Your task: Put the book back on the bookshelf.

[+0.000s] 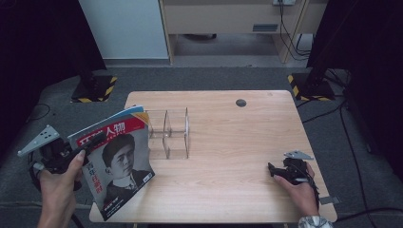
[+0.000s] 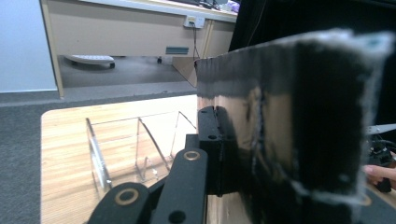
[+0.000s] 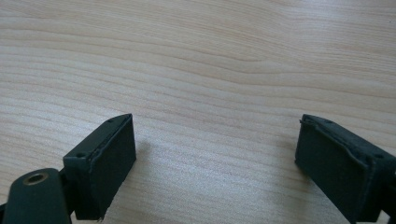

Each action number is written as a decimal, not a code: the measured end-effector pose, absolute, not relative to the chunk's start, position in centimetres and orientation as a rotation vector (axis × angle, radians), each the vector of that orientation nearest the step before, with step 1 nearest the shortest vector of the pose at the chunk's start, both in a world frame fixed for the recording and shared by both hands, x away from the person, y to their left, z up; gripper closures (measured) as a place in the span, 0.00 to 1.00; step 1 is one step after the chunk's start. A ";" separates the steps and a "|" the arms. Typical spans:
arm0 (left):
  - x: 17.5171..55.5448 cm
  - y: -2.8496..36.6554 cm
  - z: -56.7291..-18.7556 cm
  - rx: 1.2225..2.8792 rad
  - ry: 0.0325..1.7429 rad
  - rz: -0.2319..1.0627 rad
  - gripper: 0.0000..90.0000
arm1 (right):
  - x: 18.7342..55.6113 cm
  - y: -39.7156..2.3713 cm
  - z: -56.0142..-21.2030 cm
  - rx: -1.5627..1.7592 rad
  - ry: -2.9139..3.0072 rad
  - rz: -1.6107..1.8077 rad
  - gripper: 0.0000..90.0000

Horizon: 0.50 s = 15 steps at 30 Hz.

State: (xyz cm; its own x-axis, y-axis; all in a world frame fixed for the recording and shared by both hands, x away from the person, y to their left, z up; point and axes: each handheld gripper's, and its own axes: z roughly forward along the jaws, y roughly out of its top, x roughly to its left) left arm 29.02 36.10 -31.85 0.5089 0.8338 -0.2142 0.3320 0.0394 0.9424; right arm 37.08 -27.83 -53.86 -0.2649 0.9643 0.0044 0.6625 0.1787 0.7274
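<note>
**Magazine clamped in the left gripper, right gripper idle on the table**

The left gripper [image 1: 90, 142] holds a magazine [image 1: 119, 164] by its upper left corner, jaws closed hard on the stack of pages. In the high view the magazine hangs tilted over the table's near left corner, its cover facing up toward the camera: a red title band across the top and a black-and-white portrait below. Its lower edge reaches down past the front edge of the table [image 1: 228, 142]. The left hand [image 1: 59, 183] grips the tool from below, off the table's left side.

In the left gripper view the magazine [image 2: 289, 126] stands edge-on, dark and blurred, pressed against the one visible black pad [image 2: 212, 140]. Beyond it sits a clear rack [image 2: 135, 144] with upright dividers.

In the high view that rack [image 1: 168, 133] stands on the table just beside the magazine's upper right corner, toward the far left part of the tabletop. Whether the two touch is unclear.

The right gripper [image 1: 275, 170] rests low at the table's near right, well apart from the magazine and rack, held by the right hand [image 1: 302, 187]. In the right gripper view its jaws stand wide apart over bare wood [image 3: 210, 70], with nothing between the pads [image 3: 114, 158].
</note>
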 end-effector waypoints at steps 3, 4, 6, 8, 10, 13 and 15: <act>28.9 36.7 -31.8 1.532 1.053 0.528 0.96 | 37.1 -27.8 -53.9 1.527 1.998 0.866 0.14; 28.9 36.9 -31.8 1.530 1.055 0.530 0.96 | 37.1 -27.8 -53.9 1.527 1.999 0.867 0.14; 28.8 37.3 -31.8 1.530 1.063 0.537 0.96 | 37.1 -27.8 -53.9 1.528 1.999 0.866 0.14; 28.8 37.6 -31.8 1.527 1.069 0.547 0.96 | 37.1 -27.8 -53.9 1.527 1.998 0.866 0.14; 28.7 37.9 -31.8 1.520 1.075 0.554 0.96 | 37.1 -27.8 -53.9 1.528 1.998 0.866 0.14; 28.9 38.3 -31.9 1.513 1.088 0.560 0.96 | 37.0 -27.8 -53.9 1.528 2.000 0.866 0.14; 29.1 38.6 -31.9 1.501 1.089 0.566 0.96 | 37.0 -27.8 -53.9 1.530 1.997 0.865 0.14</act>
